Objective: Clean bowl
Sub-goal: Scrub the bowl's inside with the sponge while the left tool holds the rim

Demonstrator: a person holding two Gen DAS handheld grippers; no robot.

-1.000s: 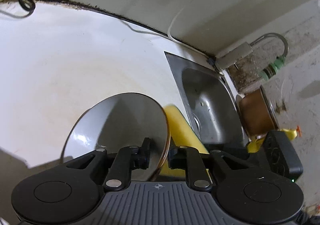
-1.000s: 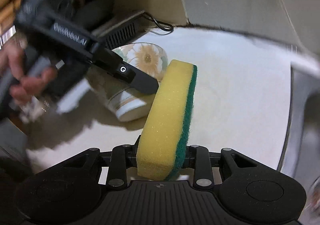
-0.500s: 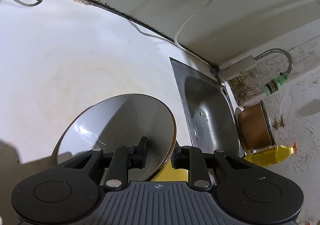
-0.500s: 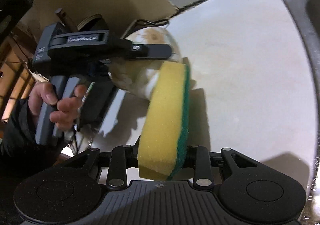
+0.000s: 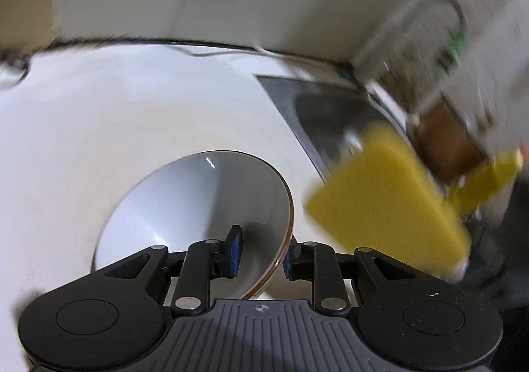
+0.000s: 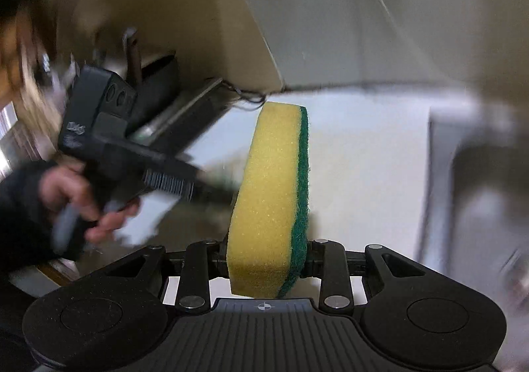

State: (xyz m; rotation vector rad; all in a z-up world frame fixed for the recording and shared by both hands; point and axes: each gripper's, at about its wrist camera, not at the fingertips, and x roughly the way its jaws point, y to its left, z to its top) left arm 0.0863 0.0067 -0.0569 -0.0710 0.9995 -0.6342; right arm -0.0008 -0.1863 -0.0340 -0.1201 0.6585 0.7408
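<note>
**A:** Where's the glossy white ceramic bowl with the thin brown rim [image 5: 198, 206] right now?

**B:** On the pale countertop [image 5: 115, 114], tilted so its inside faces the left wrist camera. Its near wall runs between the fingers of the left gripper [image 5: 261, 256]: the blue-padded finger [image 5: 234, 251] sits inside the bowl, the other just outside the rim. Those jaws are opening, and I see a gap between the inner pad and the wall, so I judge the grip to be letting go.

**A:** And the sponge?

**B:** The yellow block sponge with a green scouring face [image 6: 274, 200] is clamped upright by its lower end in the right gripper [image 6: 267, 259], jaws shut firmly on it. From the left camera it hangs blurred to the right of the bowl, in front of the steel sink [image 5: 330, 114], not touching the bowl.

**A:** So how would you do the wiping well?

**B:** I'd want the bowl steady first. Either the left jaws pinch the rim again, or the bowl settles flat on its foot before the sponge presses. Glazed ceramic will probably slide on that smooth counter under a sideways push. Then I'd bring the soft yellow face down into the bowl, sweeping round the wall and keeping off the padded finger.

**A:** Risks?

**B:** With the grip slack, the bowl could rock or skate towards the sink edge. The person's hand [image 6: 82, 200] on the left handle is blurred, so I can't tell how firmly it steadies things.
</note>
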